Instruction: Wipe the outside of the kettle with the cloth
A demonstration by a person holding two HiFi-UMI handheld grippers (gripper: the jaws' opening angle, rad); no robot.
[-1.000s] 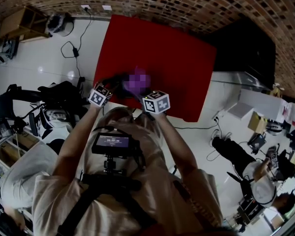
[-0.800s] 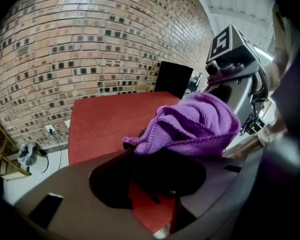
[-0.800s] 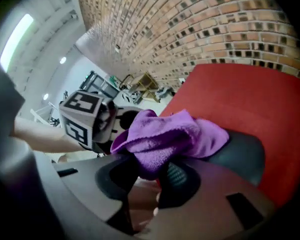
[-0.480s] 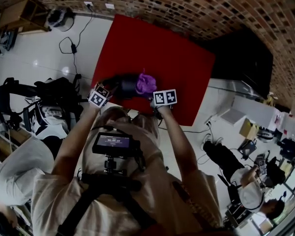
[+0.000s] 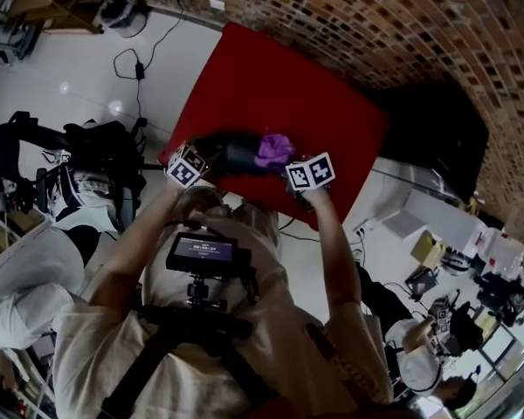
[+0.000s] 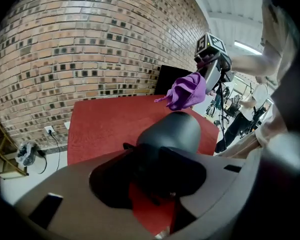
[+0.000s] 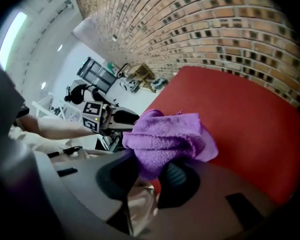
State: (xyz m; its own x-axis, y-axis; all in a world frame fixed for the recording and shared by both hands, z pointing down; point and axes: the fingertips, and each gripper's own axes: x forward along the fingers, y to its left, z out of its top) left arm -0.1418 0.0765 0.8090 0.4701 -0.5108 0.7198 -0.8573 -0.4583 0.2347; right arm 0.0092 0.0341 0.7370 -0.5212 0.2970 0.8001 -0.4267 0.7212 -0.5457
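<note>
A black kettle [image 5: 231, 153] stands near the front edge of the red table [image 5: 279, 85]. My left gripper [image 5: 206, 155] is shut on the kettle's near, handle side; in the left gripper view the dark kettle body [image 6: 171, 131] rises just past the jaws of that gripper [image 6: 150, 184]. A bunched purple cloth [image 5: 275, 149] is pinched in my right gripper [image 5: 286, 157], which is shut on it. The cloth [image 6: 186, 90] hangs at the kettle's top on its right side; whether it touches I cannot tell. In the right gripper view the cloth [image 7: 165, 136] fills the jaws of that gripper [image 7: 150, 176].
A brick wall [image 5: 349, 16] runs behind the table. A black unit [image 5: 441, 120] stands to the table's right. Cables [image 5: 135, 64] trail over the white floor at the left, beside dark gear [image 5: 96, 168]. A person [image 5: 419, 356] sits at the lower right.
The right gripper has carried the purple cloth rightward along the kettle and tilted. The left gripper and the kettle have kept still. The head view has shifted.
</note>
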